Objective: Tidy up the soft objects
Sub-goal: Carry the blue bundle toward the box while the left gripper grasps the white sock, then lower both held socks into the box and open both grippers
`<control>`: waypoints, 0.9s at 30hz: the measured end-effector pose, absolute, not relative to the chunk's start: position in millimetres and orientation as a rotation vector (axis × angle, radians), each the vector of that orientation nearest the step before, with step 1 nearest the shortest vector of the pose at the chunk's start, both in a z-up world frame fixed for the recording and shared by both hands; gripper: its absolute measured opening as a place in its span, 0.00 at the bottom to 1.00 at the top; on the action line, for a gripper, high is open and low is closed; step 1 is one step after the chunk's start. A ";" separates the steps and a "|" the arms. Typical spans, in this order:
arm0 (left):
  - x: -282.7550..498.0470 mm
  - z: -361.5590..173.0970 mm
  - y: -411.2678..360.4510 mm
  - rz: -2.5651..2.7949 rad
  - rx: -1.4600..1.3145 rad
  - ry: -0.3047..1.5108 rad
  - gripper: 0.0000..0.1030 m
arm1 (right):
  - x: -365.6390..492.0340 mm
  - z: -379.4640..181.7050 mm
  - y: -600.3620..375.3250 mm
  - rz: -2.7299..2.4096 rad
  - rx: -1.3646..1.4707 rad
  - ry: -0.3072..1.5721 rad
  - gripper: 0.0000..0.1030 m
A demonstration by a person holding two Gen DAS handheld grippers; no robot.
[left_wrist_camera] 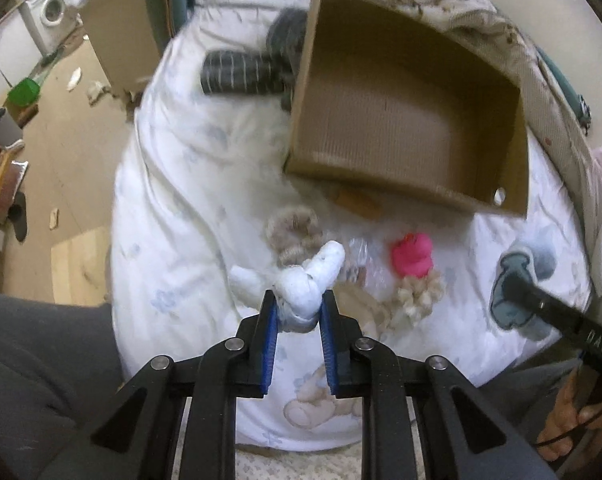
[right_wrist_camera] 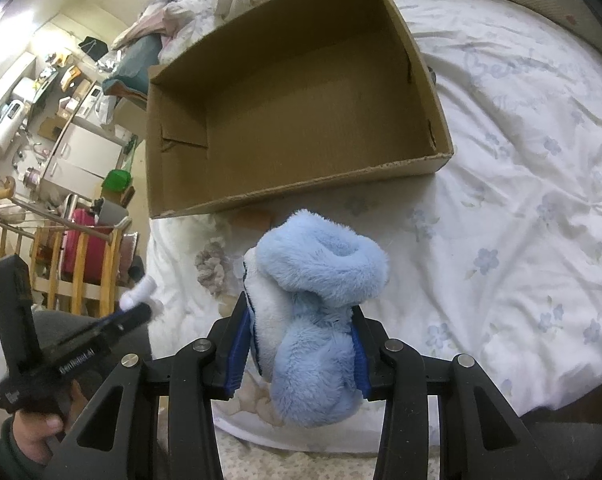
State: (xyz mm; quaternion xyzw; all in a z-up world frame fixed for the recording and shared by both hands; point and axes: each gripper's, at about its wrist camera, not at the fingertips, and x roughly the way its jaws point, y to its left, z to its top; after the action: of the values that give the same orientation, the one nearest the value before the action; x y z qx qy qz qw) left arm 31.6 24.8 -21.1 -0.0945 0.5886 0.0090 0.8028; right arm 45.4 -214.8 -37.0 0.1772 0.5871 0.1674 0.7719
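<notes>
My left gripper (left_wrist_camera: 299, 304) is shut on a small white soft toy (left_wrist_camera: 301, 292), held above the bed in front of the open cardboard box (left_wrist_camera: 401, 184). My right gripper (right_wrist_camera: 301, 320) is shut on a light blue and white plush toy (right_wrist_camera: 317, 308), held near the box's front wall (right_wrist_camera: 301, 192); the box is empty inside. The plush also shows in the left wrist view (left_wrist_camera: 517, 284). On the bedsheet lie a pink plush (left_wrist_camera: 413, 256), a beige scrunchie (left_wrist_camera: 293, 232) and a cream scrunchie (left_wrist_camera: 417, 296).
Dark striped rolled socks (left_wrist_camera: 241, 72) lie left of the box on the white floral duvet (right_wrist_camera: 521, 200). A crumpled quilt (left_wrist_camera: 481, 12) lies behind the box. The bed edge drops to the floor on the left. A wooden rail (right_wrist_camera: 81, 276) stands beside the bed.
</notes>
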 end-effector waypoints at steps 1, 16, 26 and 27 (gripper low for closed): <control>34.1 -14.7 24.4 0.015 -0.200 1.242 0.18 | 45.7 -33.7 -215.0 0.367 0.385 1.265 0.43; 126.4 33.3 -3.5 -0.070 -0.107 1.082 0.18 | 112.4 29.4 -210.3 0.371 0.329 1.092 0.43; 174.0 -5.8 -17.1 -0.069 -0.054 1.100 0.18 | 151.5 0.9 -203.1 0.349 0.303 1.071 0.43; 175.6 -9.6 -19.9 -0.070 -0.038 1.095 0.18 | 153.5 -6.0 -203.6 0.344 0.311 1.082 0.43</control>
State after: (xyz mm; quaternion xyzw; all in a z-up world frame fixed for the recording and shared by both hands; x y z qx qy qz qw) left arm 175.6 -19.9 -9.6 -0.0182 0.5203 -0.0333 0.8532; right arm 153.5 -203.6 -6.0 0.1466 0.5103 0.1624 0.8317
